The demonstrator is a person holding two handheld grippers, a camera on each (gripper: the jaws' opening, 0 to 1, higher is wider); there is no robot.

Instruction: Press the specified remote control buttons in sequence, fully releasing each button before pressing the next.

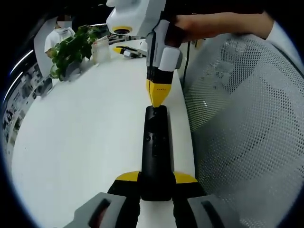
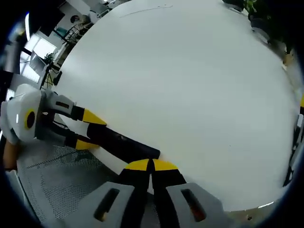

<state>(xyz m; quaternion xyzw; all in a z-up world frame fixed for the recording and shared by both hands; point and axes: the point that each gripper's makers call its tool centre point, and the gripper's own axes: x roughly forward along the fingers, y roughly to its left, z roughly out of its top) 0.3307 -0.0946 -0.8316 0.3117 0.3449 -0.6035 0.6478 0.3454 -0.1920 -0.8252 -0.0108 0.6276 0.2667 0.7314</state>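
Gripping long black plastic remote (image 1: pixel 155 152) at near end, left tool (image 1: pixel 156 183) clamped over white tabletop (image 1: pixel 85 142) edge. Right tool (image 2: pixel 151 165) jaws together, tip at far end. Risk: off-centre push levers remote loose, hits wrong button.

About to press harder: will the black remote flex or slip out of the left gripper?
Probably stiff: the remote is a straight, slim bar. The left gripper clamps only its near end, so it might pivot under the right gripper pressing the far end. Likely light.
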